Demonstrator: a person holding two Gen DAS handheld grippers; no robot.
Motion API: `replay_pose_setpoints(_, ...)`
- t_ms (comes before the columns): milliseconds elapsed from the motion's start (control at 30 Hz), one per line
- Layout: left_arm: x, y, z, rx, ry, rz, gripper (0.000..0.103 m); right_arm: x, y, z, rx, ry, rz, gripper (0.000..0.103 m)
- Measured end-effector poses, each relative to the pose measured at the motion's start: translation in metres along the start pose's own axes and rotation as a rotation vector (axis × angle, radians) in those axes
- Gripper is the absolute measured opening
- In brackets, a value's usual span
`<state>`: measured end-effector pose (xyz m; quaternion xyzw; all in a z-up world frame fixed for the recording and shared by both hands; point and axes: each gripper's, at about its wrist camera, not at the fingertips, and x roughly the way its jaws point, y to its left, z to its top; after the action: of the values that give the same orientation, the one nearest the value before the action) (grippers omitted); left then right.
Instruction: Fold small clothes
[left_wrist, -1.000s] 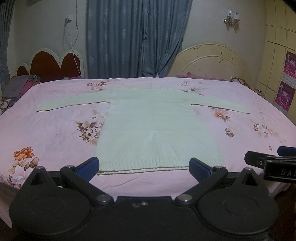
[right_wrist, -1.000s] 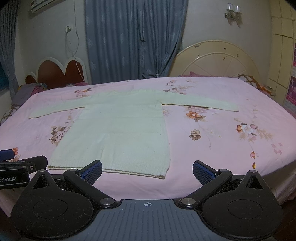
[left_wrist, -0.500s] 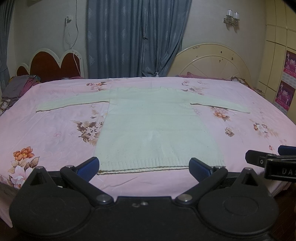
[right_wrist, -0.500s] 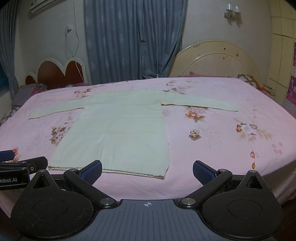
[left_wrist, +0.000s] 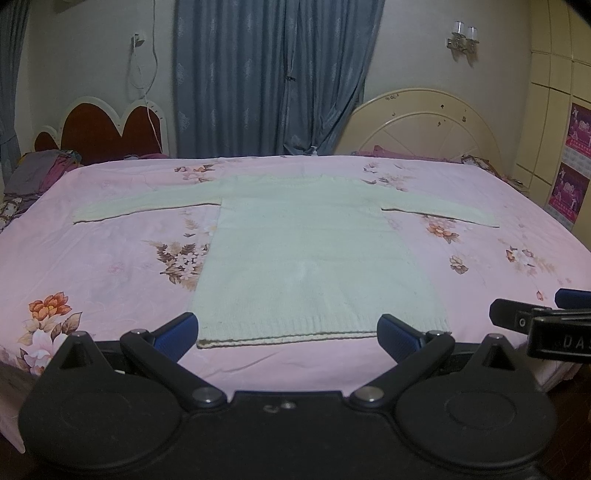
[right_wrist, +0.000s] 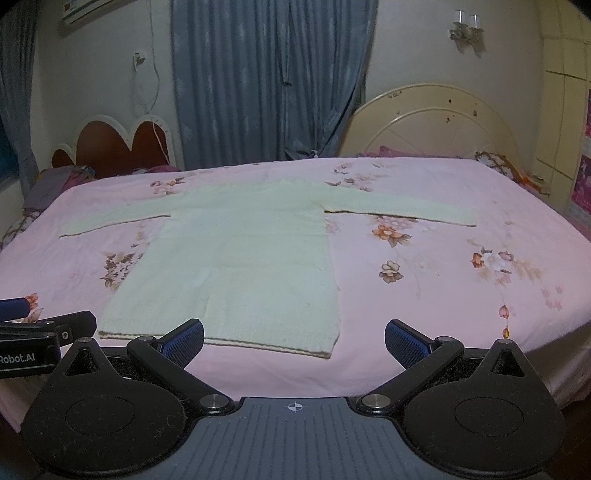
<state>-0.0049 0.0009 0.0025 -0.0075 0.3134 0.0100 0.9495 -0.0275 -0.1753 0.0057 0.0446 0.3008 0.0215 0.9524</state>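
Note:
A pale green knitted sweater (left_wrist: 314, 254) lies flat on the pink floral bed sheet (left_wrist: 92, 266), sleeves spread left and right, hem toward me. It also shows in the right wrist view (right_wrist: 240, 266), left of centre. My left gripper (left_wrist: 288, 334) is open and empty, just short of the hem, fingers level with its two corners. My right gripper (right_wrist: 293, 338) is open and empty at the bed's near edge, beside the hem's right corner. Each gripper shows at the other view's edge: the right one (left_wrist: 543, 317), the left one (right_wrist: 40, 326).
Two headboards stand behind the bed: a red scalloped one (left_wrist: 107, 133) at left and a cream round one (left_wrist: 424, 129) at right. Blue curtains (left_wrist: 273, 77) hang between them. A heap of clothes (left_wrist: 40, 173) lies at the far left. Cream wardrobe doors (left_wrist: 557, 122) are at right.

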Motion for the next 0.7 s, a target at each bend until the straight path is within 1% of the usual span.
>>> replay_pose_setpoints(533,0.0006,0.003,0.0006,-0.002,0.004,-0.005,0.103,0.0003,0.0019,0.0011,0.001,0.0,-0.004,0.103)
replay_pose_setpoints(700,0.0043,0.0028,0.003,0.004,0.008,-0.003,0.103,0.0043,-0.0045,0.0037,0.018,0.002,-0.015,0.103)
